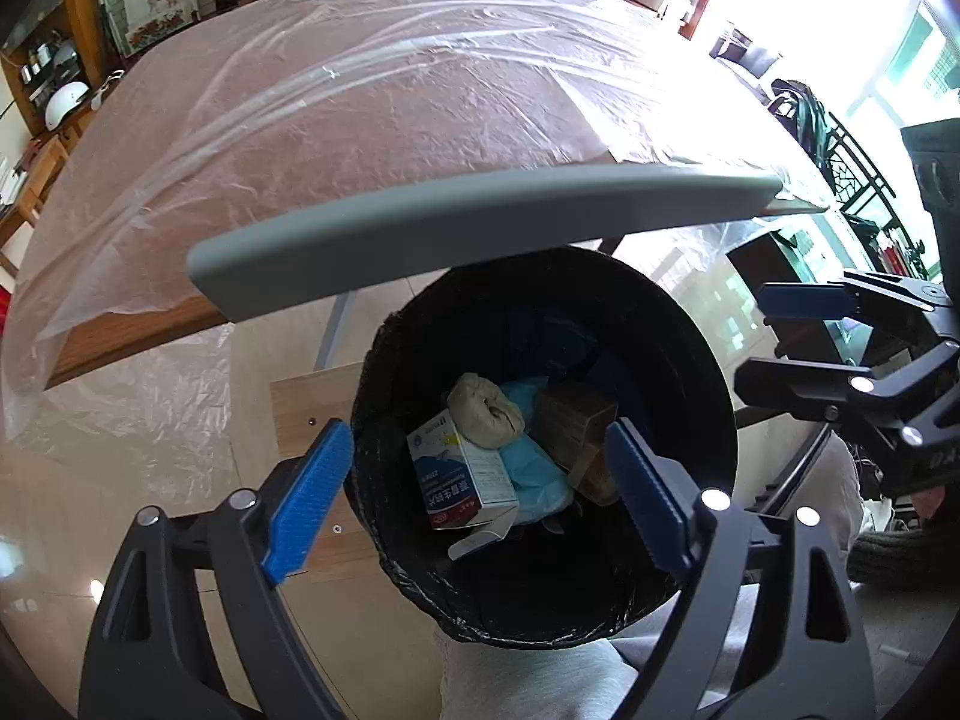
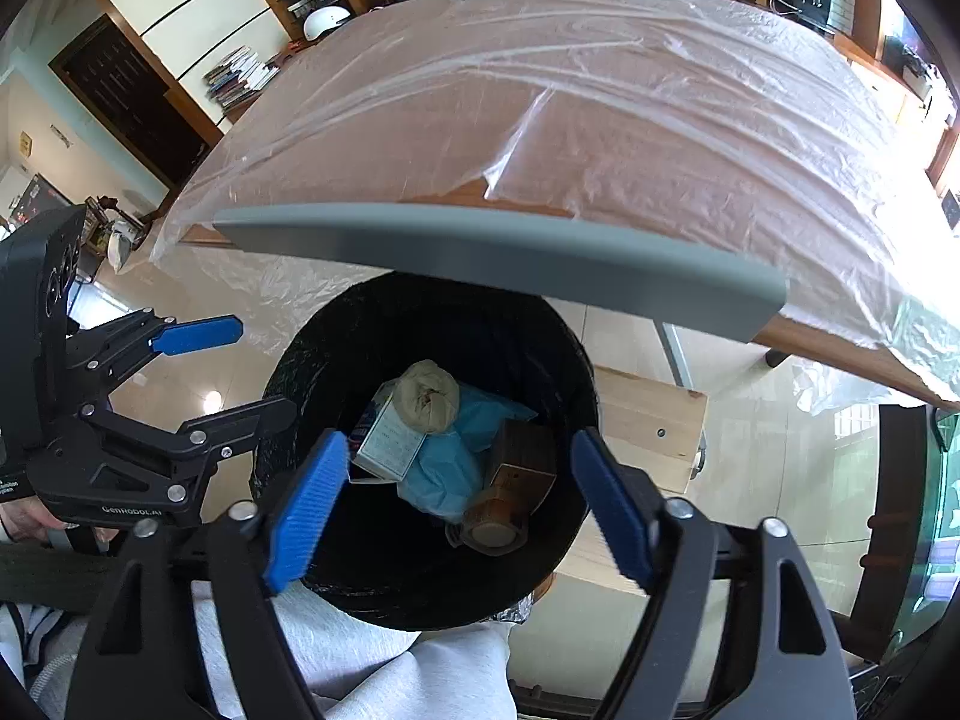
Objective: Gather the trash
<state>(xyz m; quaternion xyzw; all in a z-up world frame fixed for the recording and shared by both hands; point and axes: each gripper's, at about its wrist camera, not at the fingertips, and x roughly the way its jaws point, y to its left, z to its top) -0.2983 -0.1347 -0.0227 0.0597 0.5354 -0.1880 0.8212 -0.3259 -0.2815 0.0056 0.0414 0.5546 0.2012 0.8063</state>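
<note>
I see my left gripper [image 1: 480, 492] and right gripper [image 2: 459, 501] both spread wide, empty, over the round black bin [image 1: 690, 360]; crumpled beige wad [image 1: 485, 411] at twelve o'clock inside.

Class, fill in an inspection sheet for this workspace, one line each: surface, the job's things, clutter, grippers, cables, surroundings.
Surface: wooden table under clear plastic sheet, grey edge guard along its near edge; nothing on it.
Job's things: black trash bin on the floor below, holding a white medicine box, crumpled beige wad, blue wrapper, brown cartons.
Clutter: nothing seen.
Grippers: left gripper and right gripper both open, empty, above the bin.
Cables: nothing seen nearby.
Surroundings: shelves, white helmet, stacked books, bright window.
</note>
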